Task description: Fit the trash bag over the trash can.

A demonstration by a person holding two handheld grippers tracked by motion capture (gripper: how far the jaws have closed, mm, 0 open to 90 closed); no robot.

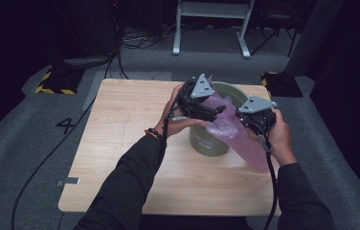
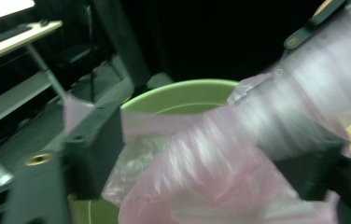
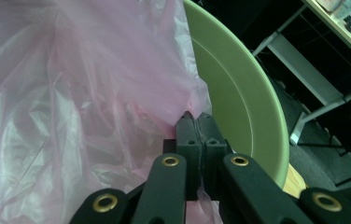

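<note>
A pale green bucket (image 1: 210,143) stands on the wooden table (image 1: 120,143), right of its middle. A pink plastic bag (image 1: 245,139) hangs half in it and spills over the near right rim. My right gripper (image 1: 245,117) is shut on the bag's film; in the right gripper view its jaws (image 3: 196,122) pinch the pink bag (image 3: 71,93) beside the bucket's inner wall (image 3: 239,93). My left gripper (image 1: 220,110) hovers over the bucket's left rim. In the blurred left gripper view its jaws (image 2: 197,149) stand apart, with the bag (image 2: 211,168) draped across them above the bucket rim (image 2: 183,91).
The table's left half and front are bare wood. Past the far edge lie grey floor, cables, a white frame's legs (image 1: 245,48) and two yellow-and-black striped bases (image 1: 53,81). A small metal plate (image 1: 68,181) sticks out at the table's left edge.
</note>
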